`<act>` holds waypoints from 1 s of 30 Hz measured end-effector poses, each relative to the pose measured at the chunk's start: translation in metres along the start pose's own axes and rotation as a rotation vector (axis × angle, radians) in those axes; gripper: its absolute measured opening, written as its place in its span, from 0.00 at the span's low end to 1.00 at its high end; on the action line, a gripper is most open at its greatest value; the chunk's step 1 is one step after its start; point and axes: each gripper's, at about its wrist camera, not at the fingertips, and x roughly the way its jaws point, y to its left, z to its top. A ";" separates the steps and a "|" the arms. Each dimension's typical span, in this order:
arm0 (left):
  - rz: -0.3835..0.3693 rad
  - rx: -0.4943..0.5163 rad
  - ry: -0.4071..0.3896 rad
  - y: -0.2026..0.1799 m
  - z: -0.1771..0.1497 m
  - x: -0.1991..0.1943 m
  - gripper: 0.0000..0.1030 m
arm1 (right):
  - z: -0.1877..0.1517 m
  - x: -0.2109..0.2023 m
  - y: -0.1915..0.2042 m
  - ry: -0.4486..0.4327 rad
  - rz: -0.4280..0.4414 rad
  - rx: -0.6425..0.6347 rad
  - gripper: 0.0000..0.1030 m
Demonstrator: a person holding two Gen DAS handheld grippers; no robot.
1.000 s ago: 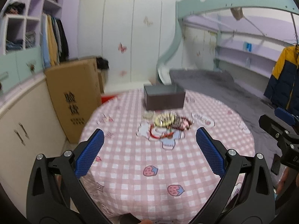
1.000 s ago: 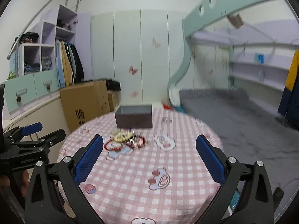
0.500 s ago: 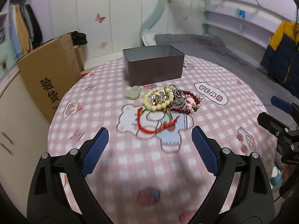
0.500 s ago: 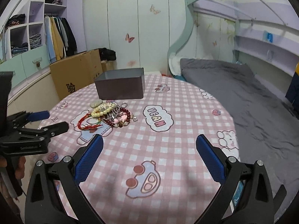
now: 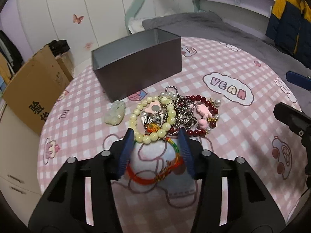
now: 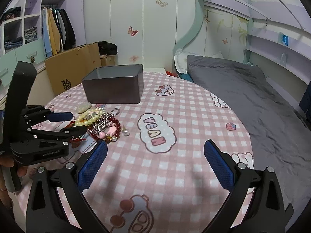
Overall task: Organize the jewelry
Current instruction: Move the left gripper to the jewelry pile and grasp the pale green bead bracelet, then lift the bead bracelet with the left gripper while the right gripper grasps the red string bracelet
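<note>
jewelry (image 5: pixel 171 112) beside box (image 5: pixel 140 71) (open-topped)

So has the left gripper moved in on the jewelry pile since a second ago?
Yes. The left gripper has come forward and down toward the grey box; its jaws have been closing around the red cord bracelet.

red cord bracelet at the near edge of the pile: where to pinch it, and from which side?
Take the red cord bracelet on its near arc, the plain orange-red stretch lying flat on the tablecloth, coming from above on the near side. That part is clear of the cream bead bracelet, which overlaps its far end. The left gripper, jaws just closing, already straddles it, probably not yet pinching.
</note>
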 end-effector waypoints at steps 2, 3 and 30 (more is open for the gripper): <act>-0.004 0.008 0.008 0.000 0.003 0.004 0.34 | 0.002 0.004 -0.001 0.009 0.005 -0.002 0.93; -0.015 0.012 0.006 0.000 0.004 0.005 0.32 | 0.003 0.005 0.000 0.012 0.008 -0.002 0.93; -0.267 -0.305 -0.119 0.084 -0.039 -0.061 0.09 | 0.017 0.019 0.064 0.100 0.174 -0.110 0.93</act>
